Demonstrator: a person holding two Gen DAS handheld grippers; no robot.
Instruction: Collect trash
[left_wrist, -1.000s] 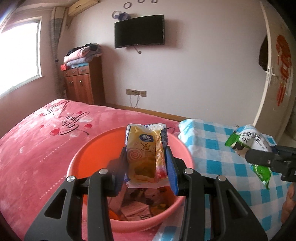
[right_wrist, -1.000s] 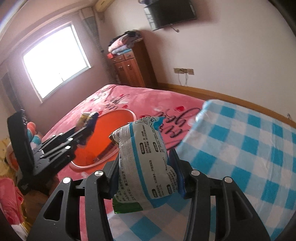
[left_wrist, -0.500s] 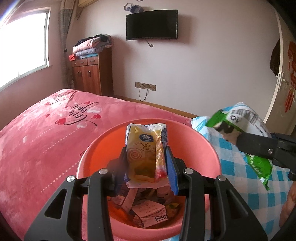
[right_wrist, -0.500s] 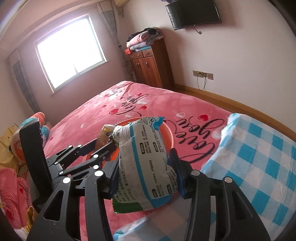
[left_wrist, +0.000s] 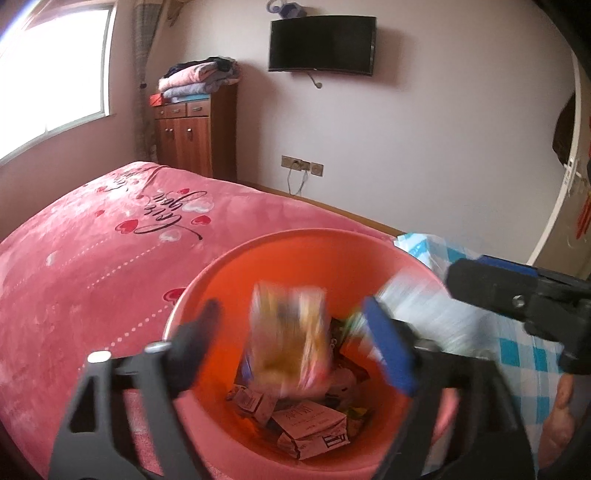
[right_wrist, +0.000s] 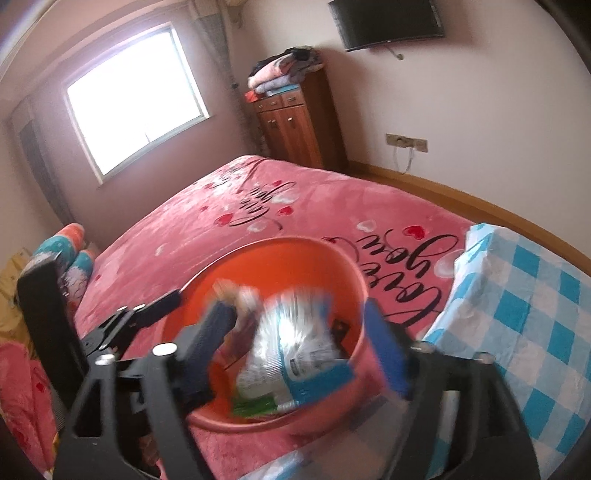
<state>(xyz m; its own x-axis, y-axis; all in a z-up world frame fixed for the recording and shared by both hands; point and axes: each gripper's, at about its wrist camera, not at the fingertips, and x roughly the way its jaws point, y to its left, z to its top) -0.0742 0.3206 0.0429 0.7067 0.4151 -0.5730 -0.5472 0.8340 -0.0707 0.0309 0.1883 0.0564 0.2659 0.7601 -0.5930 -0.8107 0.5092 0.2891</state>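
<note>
An orange basin (left_wrist: 295, 236) sits on the bed with several wrappers (left_wrist: 310, 424) in its bottom. My left gripper (left_wrist: 295, 343) hangs over it, jaws opening. The yellow snack packet (left_wrist: 290, 336) is a blur between them, free of both pads and dropping. In the right wrist view my right gripper (right_wrist: 303, 343) is over the basin's (right_wrist: 280, 247) near rim, jaws opening too. The white, blue and green packet (right_wrist: 291, 350) is loose and blurred between them, slipping down. That packet (left_wrist: 417, 306) also shows under the right gripper's finger (left_wrist: 517, 299).
The basin rests on a pink bedspread (left_wrist: 92, 266) beside a blue checked cloth (right_wrist: 524, 302). A wooden cabinet (left_wrist: 192, 136) with folded blankets, a wall TV (left_wrist: 321, 42) and a window (right_wrist: 136, 99) stand behind. Pillows (right_wrist: 70, 251) lie left. A person's hand (left_wrist: 557, 424) is at lower right.
Both grippers came in over the basin and their jaws have spread wide. The yellow packet and the white-blue packet have left the pads and are falling into the basin.
</note>
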